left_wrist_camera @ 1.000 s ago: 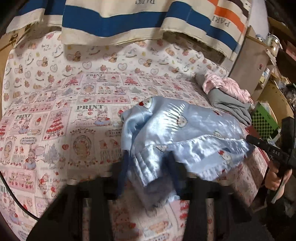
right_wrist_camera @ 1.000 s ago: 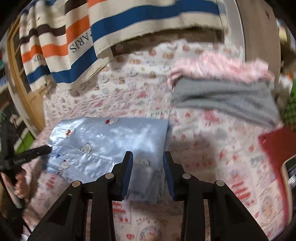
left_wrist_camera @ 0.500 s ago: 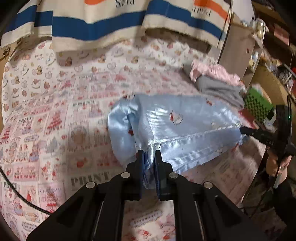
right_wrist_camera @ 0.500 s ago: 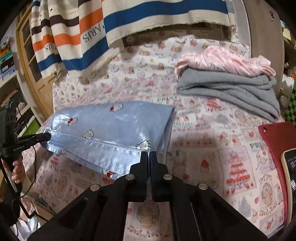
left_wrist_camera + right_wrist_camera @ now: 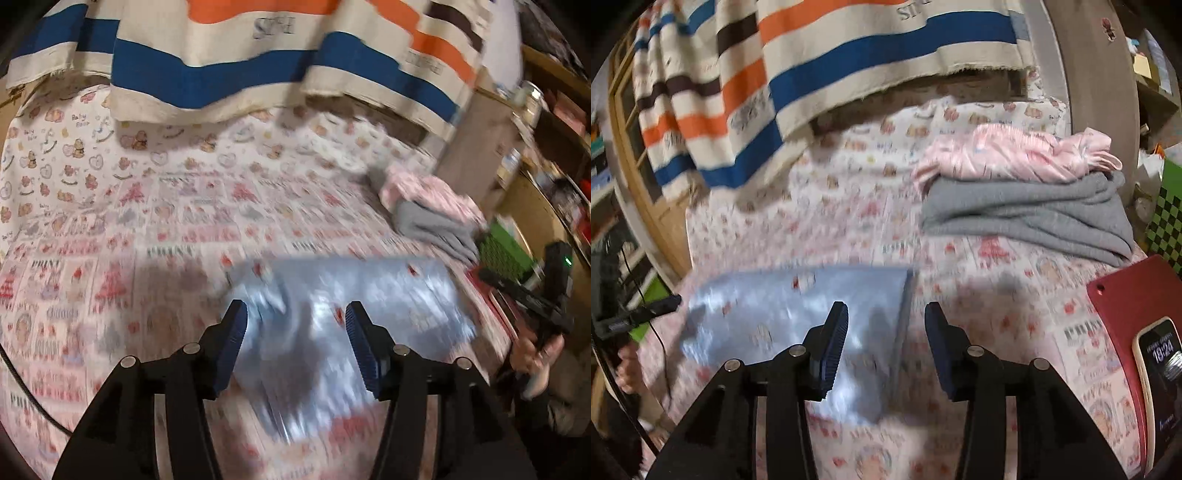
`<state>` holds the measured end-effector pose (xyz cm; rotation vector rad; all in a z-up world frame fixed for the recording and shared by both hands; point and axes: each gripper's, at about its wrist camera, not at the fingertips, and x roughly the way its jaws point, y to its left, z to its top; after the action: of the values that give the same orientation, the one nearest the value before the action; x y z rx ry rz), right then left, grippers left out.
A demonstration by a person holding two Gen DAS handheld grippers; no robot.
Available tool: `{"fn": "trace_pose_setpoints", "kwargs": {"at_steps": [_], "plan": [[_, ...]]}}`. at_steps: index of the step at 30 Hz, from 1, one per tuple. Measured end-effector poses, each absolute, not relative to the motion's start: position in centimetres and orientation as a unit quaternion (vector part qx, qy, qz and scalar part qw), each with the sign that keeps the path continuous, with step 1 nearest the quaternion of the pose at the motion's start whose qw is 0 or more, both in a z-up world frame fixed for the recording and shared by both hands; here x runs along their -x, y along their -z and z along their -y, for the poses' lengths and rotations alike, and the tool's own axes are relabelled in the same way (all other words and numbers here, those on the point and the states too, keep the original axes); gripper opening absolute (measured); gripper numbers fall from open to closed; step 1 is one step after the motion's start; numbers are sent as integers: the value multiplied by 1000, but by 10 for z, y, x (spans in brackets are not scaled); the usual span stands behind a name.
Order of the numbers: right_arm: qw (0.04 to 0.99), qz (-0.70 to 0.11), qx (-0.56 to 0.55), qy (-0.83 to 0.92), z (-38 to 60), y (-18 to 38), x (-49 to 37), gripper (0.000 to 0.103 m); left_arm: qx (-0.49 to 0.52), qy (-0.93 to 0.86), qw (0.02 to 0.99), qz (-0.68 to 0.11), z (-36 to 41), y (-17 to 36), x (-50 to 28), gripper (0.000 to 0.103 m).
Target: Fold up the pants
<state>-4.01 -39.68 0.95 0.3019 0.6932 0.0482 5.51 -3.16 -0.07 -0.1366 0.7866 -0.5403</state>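
On the printed bedsheet (image 5: 110, 206) we see the light-blue pants (image 5: 369, 295) lying folded and flat, with both grippers released above them.

We find the left gripper (image 5: 295, 332) with its jaws parted, having just been opening, and nothing pinched between the blue pads; the pants lie below and beyond it, blurred. The right gripper (image 5: 884, 336) likewise has just been opening, and its jaws stand apart over the pants' (image 5: 798, 306) right folded edge without touching the cloth. Farther back on the bed we see a gray garment (image 5: 1027, 214) with a pink garment (image 5: 1015, 155) stacked on it, well apart from the pants. A striped blanket (image 5: 849, 55) hangs behind. At the right edge a phone (image 5: 1160, 373) rests on a red board (image 5: 1123, 295).
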Motion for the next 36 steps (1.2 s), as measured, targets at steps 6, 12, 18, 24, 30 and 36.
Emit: {"fn": "trace_pose_setpoints", "kwargs": {"at_steps": [6,12,18,24,30,36], "plan": [[907,-377,-184,-34,402,-1,0,42,127,245,856,-437,29,24,-108,25],[882,-423,-197,-65,398,25,-21,0,136,239,853,-443,23,38,-113,5],[898,-400,-178,-41,394,22,-21,0,118,235,869,-419,17,22,-115,4],[897,-423,-130,-24,379,33,-23,0,62,217,875,-429,28,31,-118,5],[919,-377,-110,9,385,13,-4,7,22,167,908,-384,25,12,-93,43],[934,-337,-114,-23,361,-20,1,7,12,209,925,-318,64,-18,-56,33]]}}
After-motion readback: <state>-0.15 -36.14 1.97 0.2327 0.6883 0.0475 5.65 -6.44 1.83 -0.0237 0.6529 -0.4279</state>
